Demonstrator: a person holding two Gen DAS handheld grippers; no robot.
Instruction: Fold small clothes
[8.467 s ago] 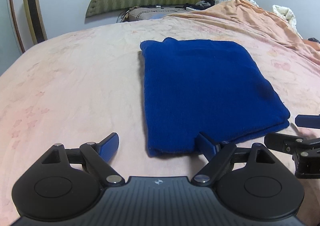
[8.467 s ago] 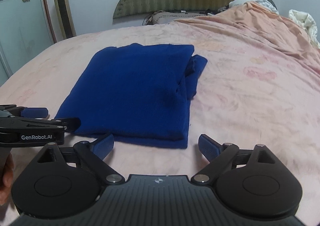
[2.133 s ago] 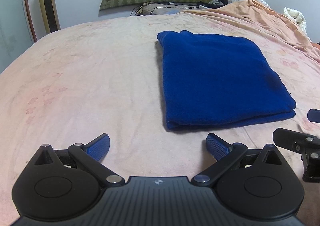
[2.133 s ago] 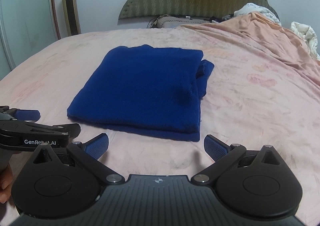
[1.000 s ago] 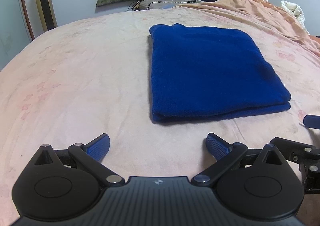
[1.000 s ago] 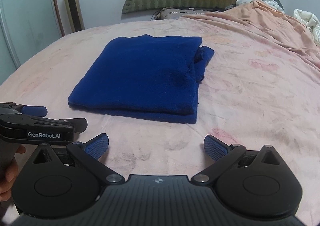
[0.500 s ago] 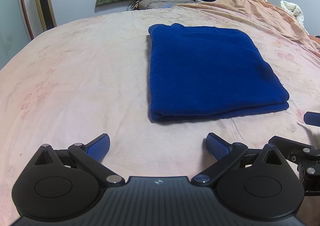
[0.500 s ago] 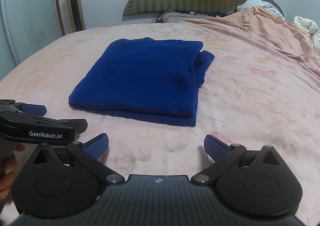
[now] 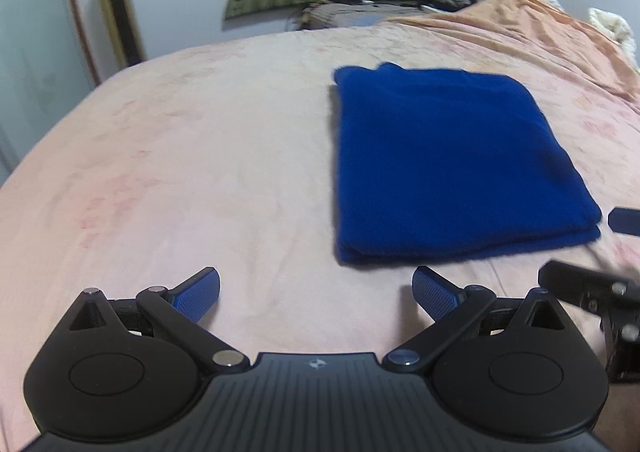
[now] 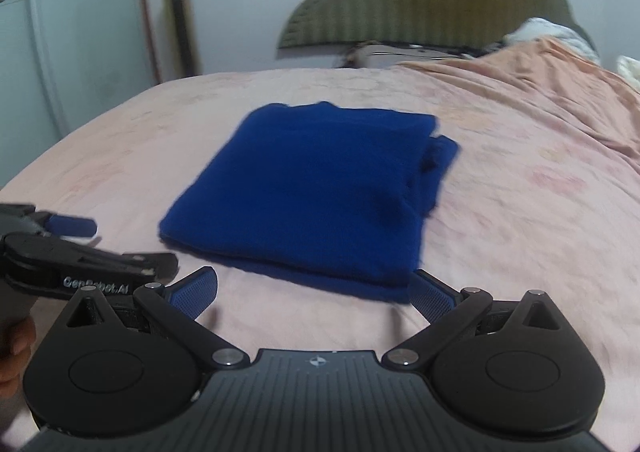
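One blue garment (image 9: pixel 452 168) lies folded into a flat rectangle on the pink bedsheet (image 9: pixel 200 156), with a loose layer poking out along its far right side. Two grippers hover at its near edge: the left gripper (image 9: pixel 316 288) and the right gripper (image 10: pixel 314 286) both have their jaws spread wide, holding nothing. No containers show.

The folded blue garment (image 9: pixel 448 164) lying ahead of the jaws is showing a soft, matt, fuzzy knit. Under it the bed sheet (image 9: pixel 200 156) is looking like thin pink cloth, faintly creased. The left gripper (image 9: pixel 316 290) is showing matt black plastic arms, ribbed blue pads (image 9: pixel 434 292) (rubbery-looking) and small shiny metal pivot pins; the right gripper (image 10: pixel 314 290) is looking the same.
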